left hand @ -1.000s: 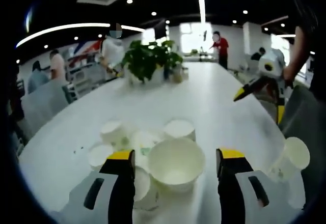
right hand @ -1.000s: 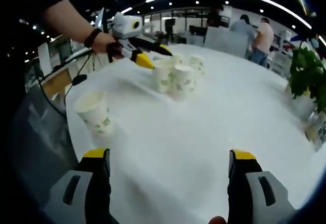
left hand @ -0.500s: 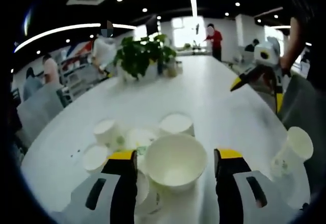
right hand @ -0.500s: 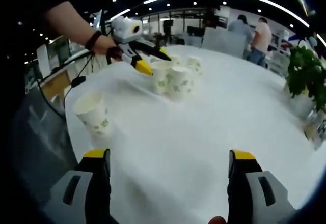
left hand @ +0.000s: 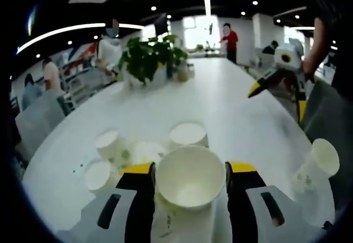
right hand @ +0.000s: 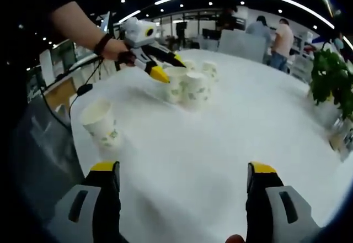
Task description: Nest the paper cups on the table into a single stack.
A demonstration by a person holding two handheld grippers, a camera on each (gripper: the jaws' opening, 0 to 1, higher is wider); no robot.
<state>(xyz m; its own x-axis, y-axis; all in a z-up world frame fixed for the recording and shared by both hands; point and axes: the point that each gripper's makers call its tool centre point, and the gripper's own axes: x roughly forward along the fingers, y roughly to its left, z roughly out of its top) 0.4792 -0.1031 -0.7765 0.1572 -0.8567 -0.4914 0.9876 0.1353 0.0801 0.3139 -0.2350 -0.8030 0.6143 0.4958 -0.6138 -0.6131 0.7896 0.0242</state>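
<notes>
The left tool (left hand: 190,172) is closing its jaws against the nearest paper cup (left hand: 190,178) in the cluster (left hand: 144,149) on the tabletop (left hand: 220,105), probably to lift it for nesting. The right tool (right hand: 185,174) is hanging released and empty, well apart from the lone cup (right hand: 101,122) near the tabletop's edge.

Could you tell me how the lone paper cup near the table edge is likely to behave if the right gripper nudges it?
The lone paper cup looks thin and empty, so probably very light. It stands upright, apart from other cups, so a push would likely tip it.
</notes>
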